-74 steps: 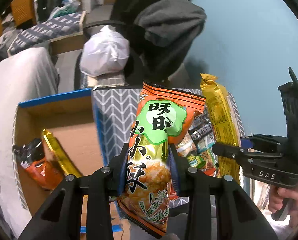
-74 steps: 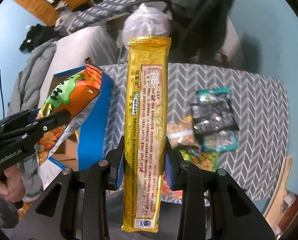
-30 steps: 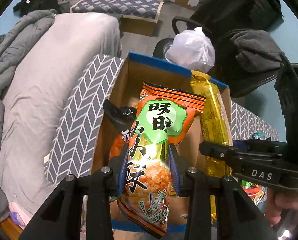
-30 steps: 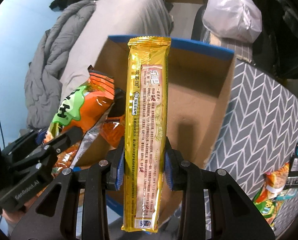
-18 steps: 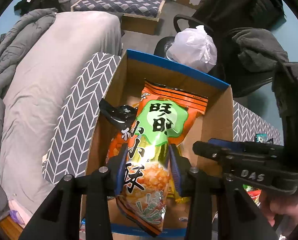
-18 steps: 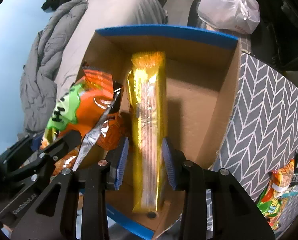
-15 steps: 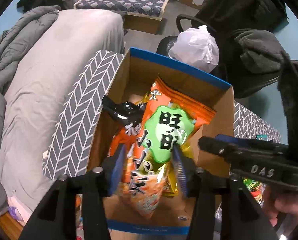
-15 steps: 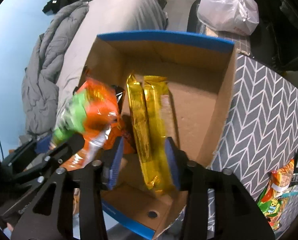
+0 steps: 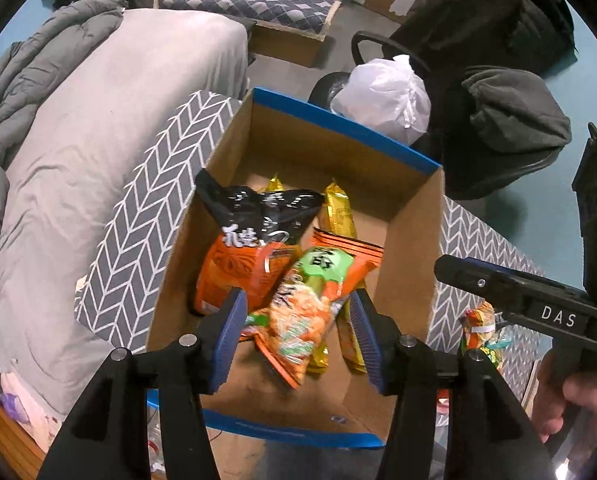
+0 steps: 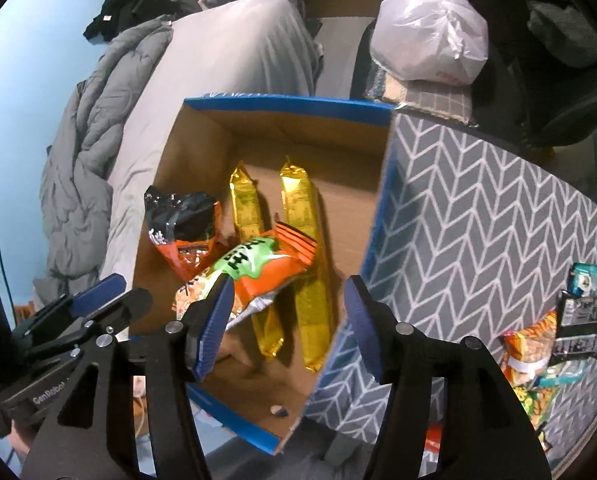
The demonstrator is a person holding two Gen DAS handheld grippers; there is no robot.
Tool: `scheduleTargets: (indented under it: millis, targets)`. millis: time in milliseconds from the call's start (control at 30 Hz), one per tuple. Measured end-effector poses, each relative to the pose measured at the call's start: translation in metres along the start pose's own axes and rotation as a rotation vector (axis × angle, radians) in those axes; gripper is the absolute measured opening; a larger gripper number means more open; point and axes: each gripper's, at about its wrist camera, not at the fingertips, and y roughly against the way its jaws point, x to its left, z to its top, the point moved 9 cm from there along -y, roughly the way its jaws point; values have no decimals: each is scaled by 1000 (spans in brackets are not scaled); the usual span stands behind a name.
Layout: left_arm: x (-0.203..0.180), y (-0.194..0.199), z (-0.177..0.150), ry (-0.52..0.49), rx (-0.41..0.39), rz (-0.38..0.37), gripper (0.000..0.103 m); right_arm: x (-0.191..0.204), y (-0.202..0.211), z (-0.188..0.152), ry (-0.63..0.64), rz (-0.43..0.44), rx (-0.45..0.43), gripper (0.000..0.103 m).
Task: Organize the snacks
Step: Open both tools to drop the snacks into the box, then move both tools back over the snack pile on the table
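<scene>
An open cardboard box [image 9: 414, 248] with blue rims [image 10: 290, 102] holds the snacks. Inside lie an orange-and-green snack bag [image 9: 310, 300] [image 10: 254, 272], an orange-and-black bag [image 9: 250, 240] [image 10: 182, 228] and two gold bars [image 10: 302, 240] [image 9: 338, 212]. My left gripper [image 9: 296, 332] is open and empty above the box's near end; it also shows in the right wrist view [image 10: 94, 300]. My right gripper [image 10: 284, 320] is open and empty over the box; it also shows in the left wrist view [image 9: 498, 284].
More snack packets [image 10: 558, 332] [image 9: 482, 332] lie on the grey chevron tablecloth [image 10: 478, 220] right of the box. A bed with grey bedding [image 9: 98, 120] lies left. A white plastic bag [image 9: 382, 96] and a chair with dark clothes [image 9: 506, 120] stand behind.
Both grippers moved over the box and opened. The orange-and-green bag dropped from my left gripper and the gold bar dropped from my right gripper; both now lie in the box.
</scene>
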Motion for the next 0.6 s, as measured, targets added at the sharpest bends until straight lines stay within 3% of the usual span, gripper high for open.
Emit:
scheduleTargets:
  millis: [300,600]
  targets:
    - [-43,6,-8,-75,5,-36,55,-30,32,-14,-36,-12,-33,58]
    - [-98,3,-24,-223,31,-58,55,-68,63,-33,-89,-47,-75,58]
